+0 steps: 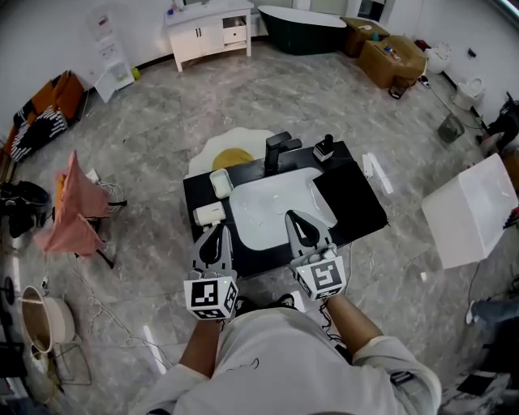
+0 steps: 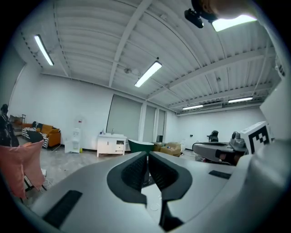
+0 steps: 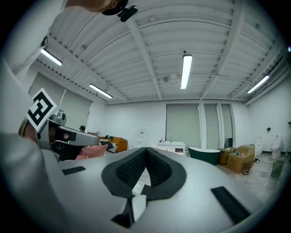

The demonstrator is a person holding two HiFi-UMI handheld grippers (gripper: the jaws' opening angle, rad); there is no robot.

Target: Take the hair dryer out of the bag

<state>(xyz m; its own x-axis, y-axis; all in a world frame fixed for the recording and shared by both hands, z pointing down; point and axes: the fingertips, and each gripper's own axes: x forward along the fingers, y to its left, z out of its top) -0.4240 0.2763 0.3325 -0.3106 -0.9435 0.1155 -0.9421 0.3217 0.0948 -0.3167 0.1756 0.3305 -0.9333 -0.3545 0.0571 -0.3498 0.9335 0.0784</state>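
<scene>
Black table (image 1: 357, 203) stands mid-floor with a white sink (image 1: 272, 203) set into it. Pink bag (image 1: 69, 207) hangs on a stand on the floor, well apart to the left. Left tool (image 1: 217, 230) and right tool (image 1: 293, 216) are held over the table's near edge, both closed and empty. A small white appliance, apparently the hair dryer (image 1: 209, 214), lies on the table's left edge beside the sink.

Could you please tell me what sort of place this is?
Probably a studio hall staged as a bathroom: a black counter with a white sink stands alone on open floor, a dark green bathtub and white cabinet sit by the far wall, under a beamed industrial ceiling.
</scene>
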